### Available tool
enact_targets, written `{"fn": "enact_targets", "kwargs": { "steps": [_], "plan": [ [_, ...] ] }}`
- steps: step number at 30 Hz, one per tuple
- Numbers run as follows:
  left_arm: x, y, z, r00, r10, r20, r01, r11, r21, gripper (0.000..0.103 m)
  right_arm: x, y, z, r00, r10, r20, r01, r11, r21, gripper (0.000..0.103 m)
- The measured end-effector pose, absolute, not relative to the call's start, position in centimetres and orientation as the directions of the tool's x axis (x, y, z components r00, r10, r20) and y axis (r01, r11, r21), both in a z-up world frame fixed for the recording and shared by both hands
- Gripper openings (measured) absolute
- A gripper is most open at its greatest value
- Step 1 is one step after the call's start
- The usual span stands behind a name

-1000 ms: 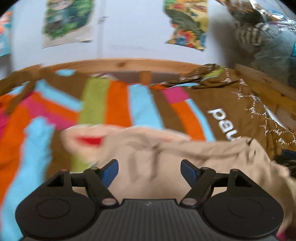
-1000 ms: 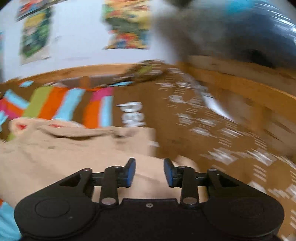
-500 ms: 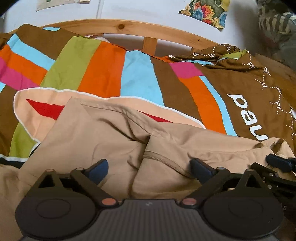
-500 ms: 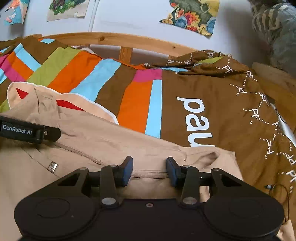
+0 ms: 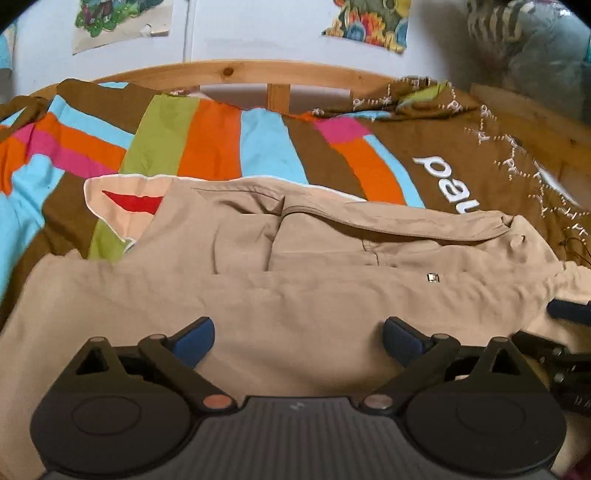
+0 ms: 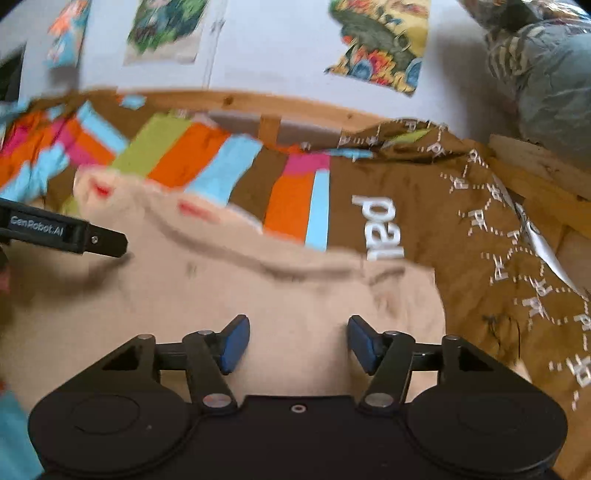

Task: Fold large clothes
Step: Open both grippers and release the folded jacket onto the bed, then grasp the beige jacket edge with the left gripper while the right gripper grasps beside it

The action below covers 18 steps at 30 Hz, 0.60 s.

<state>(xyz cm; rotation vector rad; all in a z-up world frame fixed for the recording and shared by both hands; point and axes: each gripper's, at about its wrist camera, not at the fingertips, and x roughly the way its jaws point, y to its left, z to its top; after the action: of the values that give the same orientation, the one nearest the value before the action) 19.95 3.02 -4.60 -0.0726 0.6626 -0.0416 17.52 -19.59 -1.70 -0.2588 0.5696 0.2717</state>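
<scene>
Lying folded just ahead of both tongs, the beige cotton garment [image 5: 295, 295] covers the striped bedspread [image 5: 221, 140] — left tongs [image 5: 298, 334] spread wide and empty, right tongs [image 6: 298, 341] opening, gripping nothing.

A garment [image 5: 295, 295] lies spread on a bedcover [image 5: 221, 147], near the left gripper [image 5: 298, 338] and, to its right, the right gripper [image 6: 298, 341]. A wooden bed rail [image 5: 258, 72] runs behind, posters [image 5: 369, 22] on the far wall.
</scene>
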Motion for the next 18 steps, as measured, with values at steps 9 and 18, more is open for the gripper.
{"fn": "enact_targets", "kwargs": {
  "steps": [9,18],
  "plan": [
    [20.0,2.2,-5.0,0.789,-0.023,-0.614,0.009,1.0,-0.026,0.101,17.1,-19.5,-5.7,0.818,0.178,-0.546,-0.317,0.933,-0.171,0.064],
    [12.2,4.9,0.6,0.796,-0.041,-0.604,-0.057,0.988,-0.143,0.103,13.8,-22.1,0.3,0.817,0.207,-0.538,-0.254,0.967,-0.013,0.085]
  ]
}}
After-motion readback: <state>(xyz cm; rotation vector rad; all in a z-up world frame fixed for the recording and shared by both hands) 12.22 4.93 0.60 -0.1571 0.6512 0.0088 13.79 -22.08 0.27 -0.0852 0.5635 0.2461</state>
